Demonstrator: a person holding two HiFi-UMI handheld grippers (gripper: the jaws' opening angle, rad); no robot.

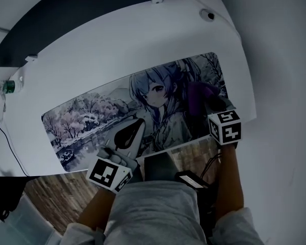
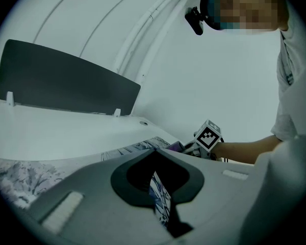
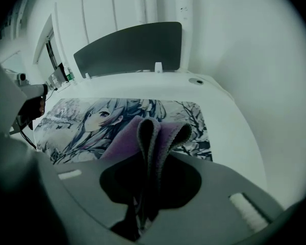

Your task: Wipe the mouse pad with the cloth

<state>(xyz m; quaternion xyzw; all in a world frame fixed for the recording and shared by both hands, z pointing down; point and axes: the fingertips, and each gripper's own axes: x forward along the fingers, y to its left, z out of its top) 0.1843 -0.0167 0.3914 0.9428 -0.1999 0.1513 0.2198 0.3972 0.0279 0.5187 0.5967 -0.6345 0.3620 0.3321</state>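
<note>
The mouse pad (image 1: 92,114), printed with an anime figure and blossom trees, lies along the white desk (image 1: 143,29). My left gripper (image 1: 128,135) sits at the pad's near edge, and in the left gripper view (image 2: 155,160) its jaws are shut with a strip of the mouse pad (image 2: 160,198) pinched between them. My right gripper (image 1: 212,106) is over the pad's right part, shut on a folded purple cloth (image 1: 199,93). In the right gripper view (image 3: 150,157) the cloth (image 3: 158,131) bunches up out of the jaws above the mouse pad (image 3: 86,119).
A dark partition panel (image 1: 92,4) runs behind the desk. A bottle with a green cap (image 1: 5,87) and a black cable (image 1: 10,147) are at the desk's left end. A round grommet (image 1: 209,15) sits at the far right corner. Wooden floor (image 1: 46,193) shows below.
</note>
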